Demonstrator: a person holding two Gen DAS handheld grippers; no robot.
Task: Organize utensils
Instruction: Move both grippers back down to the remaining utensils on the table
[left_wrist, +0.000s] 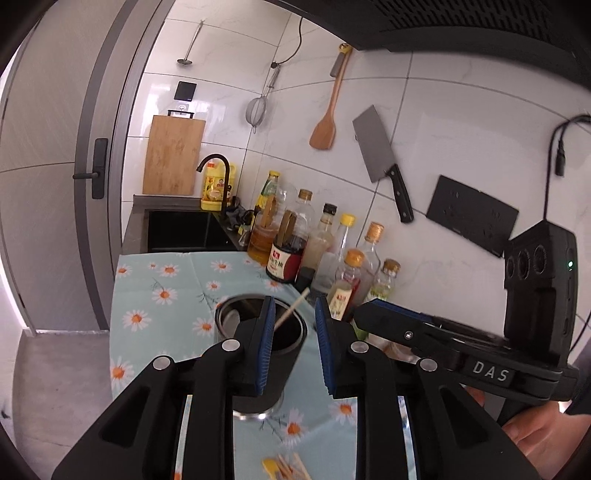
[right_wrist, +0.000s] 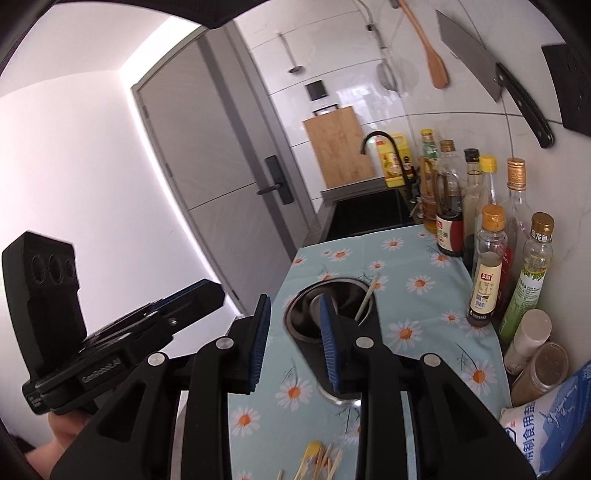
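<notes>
- The left gripper (left_wrist: 293, 343) has its jaws apart, holding nothing, above the dark utensil holder (left_wrist: 258, 332) at lower centre of the frame.
- The right gripper (right_wrist: 295, 343) is likewise spread and empty.
- One chopstick (right_wrist: 365, 299) leans inside the holder.
- More chopsticks (right_wrist: 317, 465) lie on the floral surface (right_wrist: 406, 295) at the bottom edge.

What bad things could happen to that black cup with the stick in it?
The cup stands right under both open grippers, left gripper and right gripper, so a bump might tip it over. The chopstick leans on the rim and could get knocked out. The loose chopsticks lie near the table's front edge and may roll off.
</notes>
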